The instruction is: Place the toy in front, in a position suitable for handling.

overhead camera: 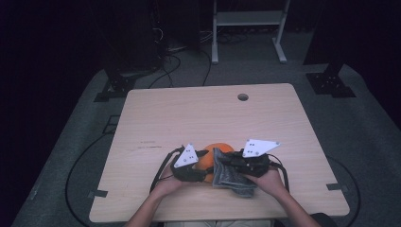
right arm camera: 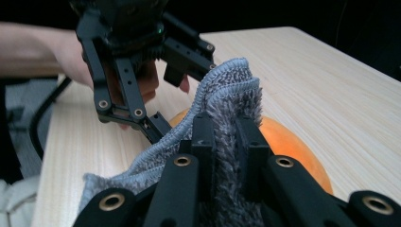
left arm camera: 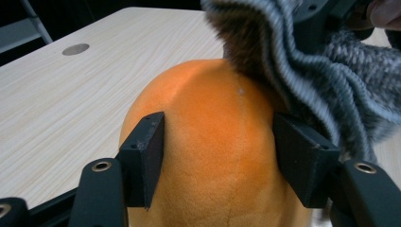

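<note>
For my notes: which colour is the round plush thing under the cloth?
Orange plush; clearest in the left gripper view.

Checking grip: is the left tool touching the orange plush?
Touching. The left gripper view shows the left tool with both jaws pressed against the orange plush.

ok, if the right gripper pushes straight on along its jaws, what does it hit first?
Past the grey cloth pinched in its jaws, the right gripper would likely meet the orange plush just beyond, then the left gripper that holds it. Depth between them is hard to judge.
</note>
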`<action>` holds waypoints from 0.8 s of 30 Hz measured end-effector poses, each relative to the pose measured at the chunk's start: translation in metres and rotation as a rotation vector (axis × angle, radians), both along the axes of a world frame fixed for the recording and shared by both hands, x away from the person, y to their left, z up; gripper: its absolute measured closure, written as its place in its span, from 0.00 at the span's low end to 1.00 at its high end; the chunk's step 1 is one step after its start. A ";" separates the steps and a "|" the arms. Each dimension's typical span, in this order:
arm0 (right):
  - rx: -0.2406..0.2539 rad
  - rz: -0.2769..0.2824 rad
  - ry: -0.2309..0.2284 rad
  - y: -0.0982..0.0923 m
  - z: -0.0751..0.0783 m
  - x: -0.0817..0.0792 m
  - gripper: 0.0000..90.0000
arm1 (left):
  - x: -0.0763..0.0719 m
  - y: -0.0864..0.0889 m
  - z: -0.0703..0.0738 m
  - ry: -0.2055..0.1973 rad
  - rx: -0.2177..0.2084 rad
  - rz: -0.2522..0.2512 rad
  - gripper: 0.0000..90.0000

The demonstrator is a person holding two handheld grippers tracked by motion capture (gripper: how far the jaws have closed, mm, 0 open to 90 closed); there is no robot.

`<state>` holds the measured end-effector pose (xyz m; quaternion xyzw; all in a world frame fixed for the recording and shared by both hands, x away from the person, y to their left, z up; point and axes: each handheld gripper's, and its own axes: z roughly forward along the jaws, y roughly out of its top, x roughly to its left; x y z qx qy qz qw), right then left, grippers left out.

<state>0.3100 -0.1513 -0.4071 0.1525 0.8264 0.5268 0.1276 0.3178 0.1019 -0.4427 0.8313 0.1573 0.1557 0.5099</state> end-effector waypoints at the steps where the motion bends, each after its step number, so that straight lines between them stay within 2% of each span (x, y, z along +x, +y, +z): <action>1: -0.013 0.005 0.001 0.003 -0.001 0.001 0.89 | 0.001 0.002 0.000 0.006 0.004 -0.001 0.42; 2: -0.016 -0.003 0.021 0.002 -0.006 0.006 0.89 | 0.001 0.005 -0.001 0.014 0.008 -0.001 0.43; 3: -0.016 -0.003 0.021 0.002 -0.006 0.006 0.89 | 0.002 0.007 -0.001 0.018 0.010 -0.001 0.43; 4: -0.001 -0.024 0.048 -0.006 -0.012 0.010 0.89 | 0.005 0.011 -0.002 0.032 0.008 0.000 0.44; 5: -0.001 -0.024 0.048 -0.006 -0.012 0.010 0.89 | 0.005 0.011 -0.002 0.032 0.008 0.000 0.44; 6: 0.019 -0.055 0.080 -0.016 -0.016 0.014 0.89 | 0.007 0.012 -0.003 0.038 -0.008 0.002 0.44; 7: 0.019 -0.055 0.080 -0.016 -0.016 0.014 0.89 | 0.007 0.012 -0.003 0.038 -0.008 0.002 0.41; 8: 0.015 -0.064 0.079 -0.018 -0.016 0.013 0.89 | 0.006 0.011 0.000 0.036 -0.054 -0.004 0.34; 9: 0.015 -0.064 0.079 -0.018 -0.016 0.013 0.89 | 0.006 0.011 0.000 0.036 -0.054 -0.004 0.27; 10: 0.012 -0.064 0.072 -0.017 -0.016 0.012 0.89 | 0.006 0.009 0.004 0.040 -0.090 0.000 0.27; 11: 0.013 -0.059 0.065 -0.015 -0.016 0.010 0.89 | 0.005 0.008 0.005 0.032 -0.098 -0.001 0.25; 12: 0.021 -0.044 0.060 -0.011 -0.015 0.009 0.89 | 0.005 0.005 0.005 0.012 -0.081 0.005 0.30; 13: 0.021 -0.044 0.060 -0.011 -0.015 0.009 0.89 | 0.004 0.003 0.005 -0.012 -0.052 0.007 0.30; 15: 0.014 -0.045 0.050 -0.010 -0.015 0.009 0.89 | 0.005 0.005 0.002 -0.014 -0.038 0.003 0.37; 16: 0.013 -0.059 0.052 -0.014 -0.016 0.010 0.89 | 0.005 0.009 0.000 -0.021 -0.023 0.023 0.41; 17: 0.013 -0.059 0.052 -0.014 -0.016 0.010 0.89 | 0.005 0.009 0.000 -0.021 -0.023 0.023 0.43; 18: 0.001 -0.085 0.060 -0.020 -0.018 0.013 0.89 | 0.007 0.013 -0.002 -0.002 -0.023 0.034 0.44; 21: 0.011 -0.113 0.081 -0.027 -0.023 0.017 0.89 | 0.009 0.017 -0.003 0.019 -0.023 0.041 0.45; 23: 0.001 -0.126 0.089 -0.031 -0.026 0.019 0.89 | 0.011 0.018 -0.004 0.029 -0.023 0.045 0.46; 24: 0.022 -0.126 0.096 -0.030 -0.024 0.017 0.89 | 0.012 0.020 -0.004 0.040 -0.023 0.049 0.46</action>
